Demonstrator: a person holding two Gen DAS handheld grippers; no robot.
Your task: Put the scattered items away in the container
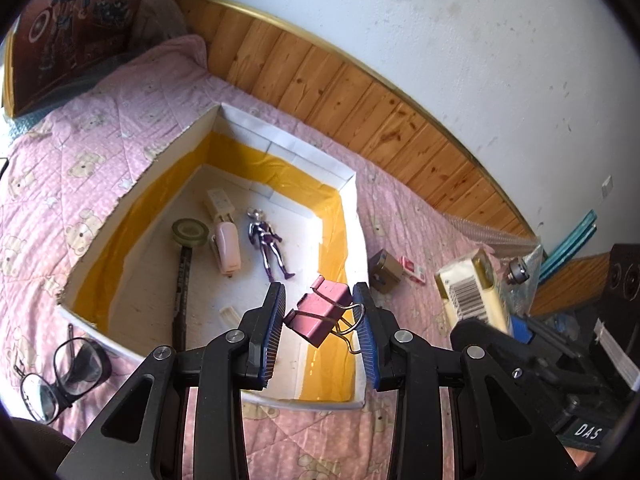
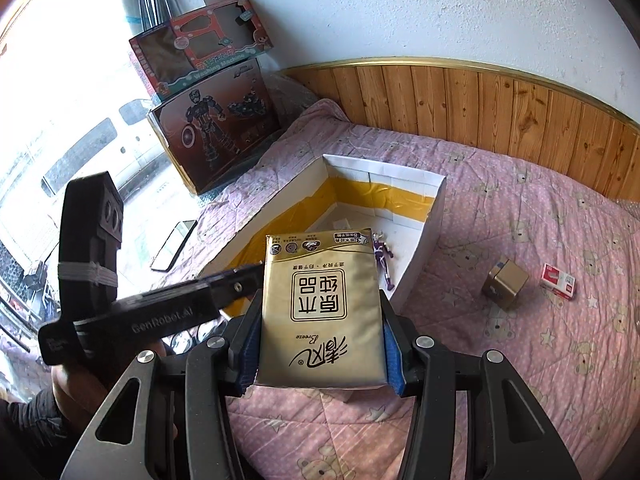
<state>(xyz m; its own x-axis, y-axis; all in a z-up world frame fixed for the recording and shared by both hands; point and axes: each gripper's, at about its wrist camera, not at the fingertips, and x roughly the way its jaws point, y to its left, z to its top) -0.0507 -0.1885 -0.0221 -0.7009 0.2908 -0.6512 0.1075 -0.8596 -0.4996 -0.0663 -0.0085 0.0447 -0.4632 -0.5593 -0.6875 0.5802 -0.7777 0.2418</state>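
Left gripper (image 1: 320,312) clamping pink binder clip (image 1: 320,312) above container (image 1: 356,216), right gripper (image 2: 320,344) apparently gripping tissue pack (image 2: 320,304)

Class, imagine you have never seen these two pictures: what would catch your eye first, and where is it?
A pink binder clip is clamped in the left gripper above the near corner of the white, yellow-lined box on the pink quilt. The right gripper holds a gold tissue pack upright.
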